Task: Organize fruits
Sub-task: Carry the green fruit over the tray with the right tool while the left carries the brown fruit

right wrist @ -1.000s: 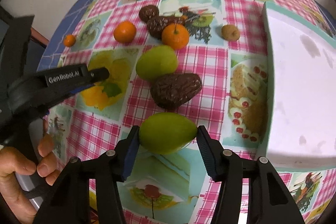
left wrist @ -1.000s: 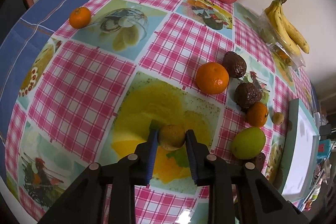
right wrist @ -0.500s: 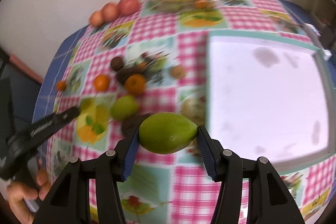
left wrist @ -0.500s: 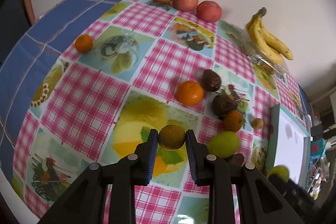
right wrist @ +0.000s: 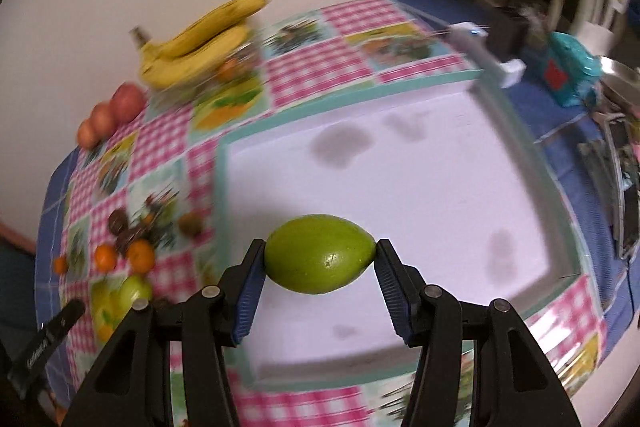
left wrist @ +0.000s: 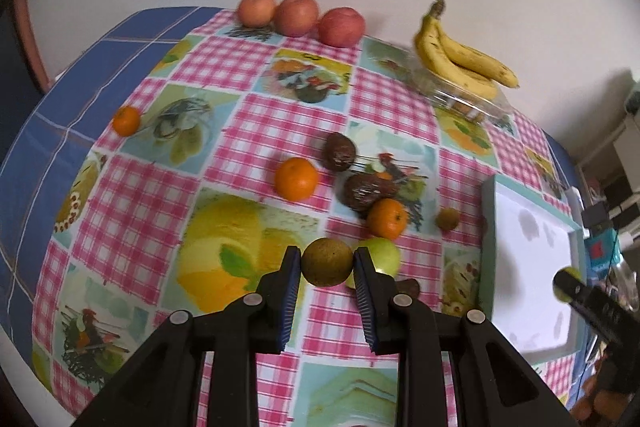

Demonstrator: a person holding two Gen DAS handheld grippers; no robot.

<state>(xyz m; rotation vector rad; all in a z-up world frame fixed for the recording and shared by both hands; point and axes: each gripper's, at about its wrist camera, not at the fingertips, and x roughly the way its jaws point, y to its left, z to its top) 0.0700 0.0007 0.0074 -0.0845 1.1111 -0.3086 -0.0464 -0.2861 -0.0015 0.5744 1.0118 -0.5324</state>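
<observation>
My left gripper [left wrist: 326, 263] is shut on a small round brownish-green fruit [left wrist: 327, 261], held above the checked tablecloth. My right gripper [right wrist: 320, 259] is shut on a green oval fruit [right wrist: 320, 253], hanging over the white tray [right wrist: 400, 187] with a teal rim. In the left wrist view the tray [left wrist: 528, 267] lies at the right, and the right gripper's tip [left wrist: 572, 287] shows over it. Loose on the cloth are oranges [left wrist: 296, 179], dark wrinkled fruits [left wrist: 339, 151], a green fruit [left wrist: 384, 257] and a small brown fruit [left wrist: 447, 219].
Three red apples [left wrist: 298, 15] line the wall at the back. Bananas [left wrist: 460, 61] rest on a clear plastic box [left wrist: 464, 103]. A small orange [left wrist: 126, 121] sits alone at the left. A teal object [right wrist: 568, 71] and metal items lie beyond the tray's right side.
Both grippers have risen with their fruits. The right gripper has swung right, from over the loose fruits to over the white tray. The left gripper's view has pulled back from the cloth.
</observation>
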